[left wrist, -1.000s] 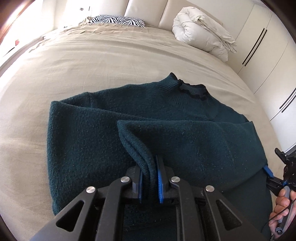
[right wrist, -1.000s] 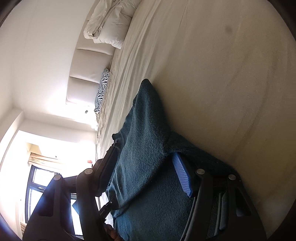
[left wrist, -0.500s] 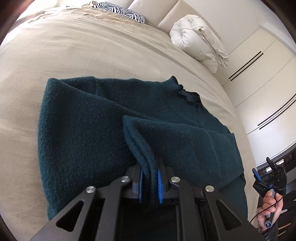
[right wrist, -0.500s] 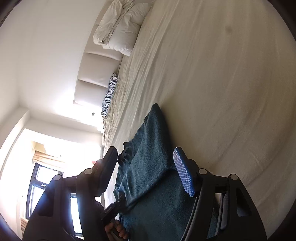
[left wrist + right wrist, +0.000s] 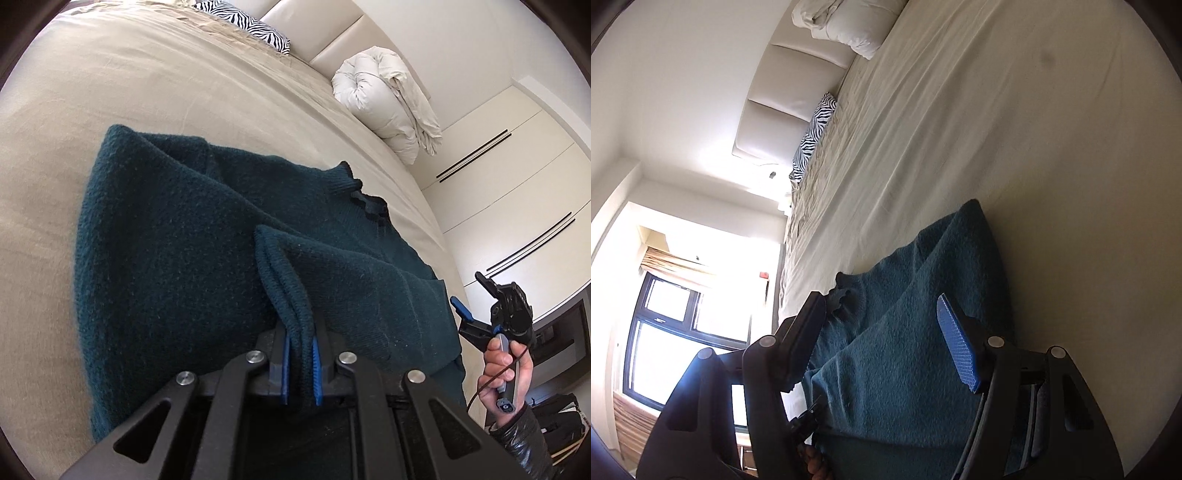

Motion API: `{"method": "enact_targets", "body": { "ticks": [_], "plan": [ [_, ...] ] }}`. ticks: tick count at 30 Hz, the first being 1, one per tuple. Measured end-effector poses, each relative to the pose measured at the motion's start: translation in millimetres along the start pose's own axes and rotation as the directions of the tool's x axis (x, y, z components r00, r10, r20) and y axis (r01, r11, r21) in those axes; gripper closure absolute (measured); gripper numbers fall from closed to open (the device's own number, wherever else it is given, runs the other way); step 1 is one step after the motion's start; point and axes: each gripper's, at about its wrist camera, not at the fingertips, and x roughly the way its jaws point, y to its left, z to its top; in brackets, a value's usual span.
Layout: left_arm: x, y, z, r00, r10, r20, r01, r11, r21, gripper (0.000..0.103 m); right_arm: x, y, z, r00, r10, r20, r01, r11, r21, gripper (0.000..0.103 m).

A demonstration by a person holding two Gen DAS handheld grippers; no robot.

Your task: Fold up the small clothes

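Observation:
A dark teal knit sweater (image 5: 177,266) lies partly folded on the beige bed (image 5: 147,85), collar toward the headboard. My left gripper (image 5: 300,360) is shut on a doubled edge of the sweater and holds it a little above the rest. My right gripper (image 5: 882,336) is open and empty, rolled on its side, with the sweater (image 5: 894,354) behind its jaws. In the left wrist view the right gripper (image 5: 476,299) hangs off the sweater's right edge, held by a hand.
A rolled white duvet (image 5: 384,107) and a zebra-print pillow (image 5: 255,29) lie by the headboard. White wardrobe doors (image 5: 517,177) stand along the right of the bed. A bright window (image 5: 683,332) is at the far side.
My right gripper let go of the sweater's edge and pulled back off the bed's right side. My left gripper kept its hold and swung the view leftward.

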Motion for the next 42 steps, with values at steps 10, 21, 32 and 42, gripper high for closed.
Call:
{"method": "enact_targets", "body": {
  "ticks": [10,21,32,42],
  "plan": [
    [-1.5,-1.9,-2.9,1.0,0.0,0.016,0.0,1.0,0.019,0.09,13.3,-22.2,-4.5,0.995,-0.002,-0.1,0.004,1.0,0.013,0.042],
    [-6.9,-2.8,-3.1,1.0,-0.012,0.006,0.012,1.0,-0.003,0.089,-31.9,-33.7,-64.5,0.989,-0.035,-0.142,0.03,0.999,-0.04,0.042],
    [-134.9,-13.4,-69.9,0.993,0.079,0.086,-0.079,0.997,-0.008,0.032,-161.6,8.2,-163.1,0.995,-0.087,-0.038,0.077,0.974,-0.215,0.04],
    [-206.2,10.3,-201.4,0.99,0.138,-0.041,-0.14,0.988,-0.06,0.032,-273.6,-40.3,-254.7,0.965,-0.261,0.006,0.253,0.93,-0.265,0.041]
  ]
}}
